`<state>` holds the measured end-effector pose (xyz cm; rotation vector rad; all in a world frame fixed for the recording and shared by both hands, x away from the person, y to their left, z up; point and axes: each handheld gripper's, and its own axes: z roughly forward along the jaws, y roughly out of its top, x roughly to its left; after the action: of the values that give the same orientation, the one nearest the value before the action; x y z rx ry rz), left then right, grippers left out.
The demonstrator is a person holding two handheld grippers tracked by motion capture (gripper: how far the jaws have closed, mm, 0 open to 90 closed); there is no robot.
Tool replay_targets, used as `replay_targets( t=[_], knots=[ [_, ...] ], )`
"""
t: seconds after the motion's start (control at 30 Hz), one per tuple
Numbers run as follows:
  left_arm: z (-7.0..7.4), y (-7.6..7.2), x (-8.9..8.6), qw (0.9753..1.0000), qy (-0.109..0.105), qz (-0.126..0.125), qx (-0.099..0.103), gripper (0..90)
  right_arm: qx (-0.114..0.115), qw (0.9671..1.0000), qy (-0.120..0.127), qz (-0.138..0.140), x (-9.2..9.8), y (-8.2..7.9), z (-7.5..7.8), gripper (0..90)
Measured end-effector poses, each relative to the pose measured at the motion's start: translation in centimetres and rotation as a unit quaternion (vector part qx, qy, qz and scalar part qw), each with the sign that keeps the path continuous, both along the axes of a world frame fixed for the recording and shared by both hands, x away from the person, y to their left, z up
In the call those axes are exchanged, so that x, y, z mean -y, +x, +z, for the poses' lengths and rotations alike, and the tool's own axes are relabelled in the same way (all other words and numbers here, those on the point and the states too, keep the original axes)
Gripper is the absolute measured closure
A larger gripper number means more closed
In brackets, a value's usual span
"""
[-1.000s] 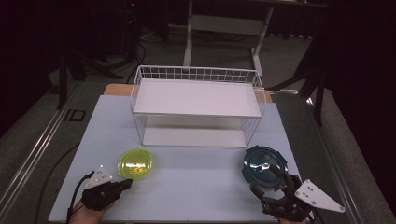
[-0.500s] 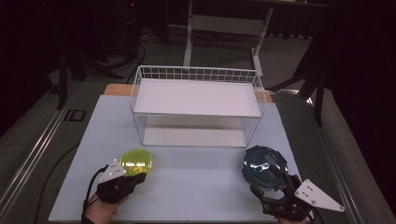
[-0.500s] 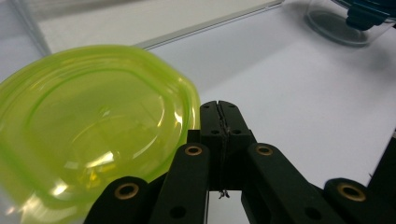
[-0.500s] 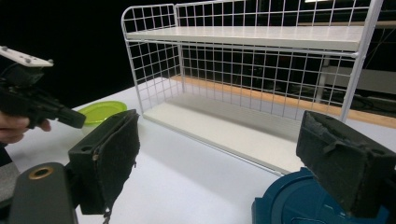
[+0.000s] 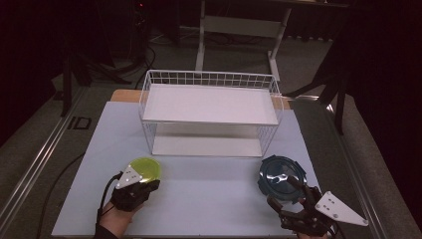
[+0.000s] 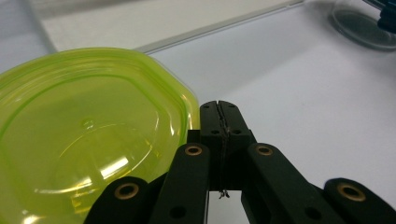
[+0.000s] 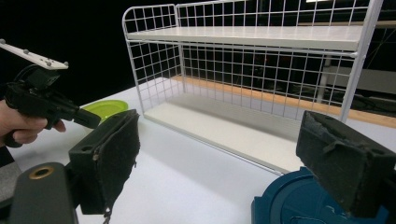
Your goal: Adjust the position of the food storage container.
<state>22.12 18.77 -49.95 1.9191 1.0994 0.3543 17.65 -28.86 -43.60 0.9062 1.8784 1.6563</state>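
Two hand-held tools, each black with a trigger-style body. The left tool (image 5: 142, 185) carries a pale grey three-cornered plate on top, dotted with small dark screws, and a black cable loops from its rear. Seen from its own camera, its two black jaws are jointed bars with brass-coloured rivets and small round holes, ending in square tips with a thin seam between them. The right tool (image 5: 293, 196) has a larger grey triangular plate with several dark screw dots. Its jaws wear thick, rough black pads, frayed at the edges, one arm showing a brass rivet.
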Motion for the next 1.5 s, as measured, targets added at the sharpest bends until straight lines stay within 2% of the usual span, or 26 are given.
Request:
replay_targets(
  t=[0.1,0.2,0.37,0.47,0.57,0.7,0.73,0.8,0.9,0.97,1.07,1.13,1.23,1.3,1.4,1.43,1.47,1.5],
  knots=[
    [0.0,-0.1,-0.6,0.9999,-0.005,0.009,0.001,89.4,-0.001,1.0000,0.000,0.000,0.0,0.0,0.0,12.9],
    [0.0,-0.2,-1.0,0.9999,0.001,0.016,0.004,89.4,0.002,1.0000,-0.003,0.000,0.0,0.0,0.0,12.9],
    [-0.2,-0.2,-2.2,0.9990,-0.005,0.044,0.004,89.4,-0.002,1.0000,-0.003,0.000,0.0,0.0,-0.1,12.9],
    [-0.2,-0.1,-2.7,0.9986,-0.006,0.053,0.004,89.4,-0.002,1.0000,-0.003,0.000,0.0,0.0,-0.1,12.9],
    [-0.4,0.0,-3.6,0.9968,-0.006,0.080,0.001,89.4,-0.003,1.0000,-0.004,0.000,0.0,0.0,-0.1,12.9],
    [-0.5,0.1,-4.1,0.9958,-0.018,0.089,0.005,89.3,-0.002,1.0000,-0.006,0.000,0.0,0.0,-0.1,12.9],
    [-0.4,0.0,-4.2,0.9960,-0.025,0.085,0.009,89.3,-0.002,1.0000,-0.006,0.000,0.0,0.0,0.0,12.9],
    [-0.1,-0.2,-4.0,0.9963,-0.025,0.081,0.017,89.2,-0.001,1.0000,-0.004,-0.001,0.1,-0.1,0.0,12.9],
    [0.6,-0.8,-3.7,0.9965,-0.037,0.065,0.038,88.7,0.000,1.0000,0.001,-0.005,0.5,0.0,0.0,12.9],
    [1.1,-1.2,-3.4,0.9960,-0.042,0.056,0.057,84.0,-0.004,0.9999,0.005,-0.008,0.9,0.0,0.1,12.8],
    [1.9,-1.7,-3.1,0.9943,-0.064,0.035,0.078,76.8,-0.011,0.9997,0.009,-0.022,1.6,0.3,0.3,12.8],
    [2.2,-1.9,-2.9,0.9934,-0.069,0.029,0.087,73.5,-0.018,0.9993,0.003,-0.032,2.3,0.6,0.6,13.1],
    [2.5,-2.0,-2.7,0.9921,-0.079,0.027,0.093,64.6,-0.032,0.9992,0.006,-0.022,3.6,1.2,0.7,14.7],
    [2.5,-2.1,-2.7,0.9907,-0.090,0.023,0.099,58.2,-0.038,0.9988,-0.004,-0.031,4.3,1.5,0.6,18.6],
    [2.6,-2.1,-2.6,0.9889,-0.106,0.014,0.104,47.7,-0.058,0.9975,-0.009,-0.040,5.5,2.4,-0.1,27.2],
    [2.7,-2.2,-2.5,0.9880,-0.107,0.014,0.110,46.6,-0.065,0.9968,-0.010,-0.045,6.0,2.7,-0.4,32.0],
    [2.7,-2.2,-2.5,0.9880,-0.107,0.014,0.110,45.3,-0.065,0.9968,-0.010,-0.045,6.0,2.7,-0.4,32.0],
    [2.7,-2.2,-2.5,0.9880,-0.107,0.014,0.110,45.3,-0.071,0.9962,-0.012,-0.050,6.4,3.0,-0.7,38.3]
  ],
)
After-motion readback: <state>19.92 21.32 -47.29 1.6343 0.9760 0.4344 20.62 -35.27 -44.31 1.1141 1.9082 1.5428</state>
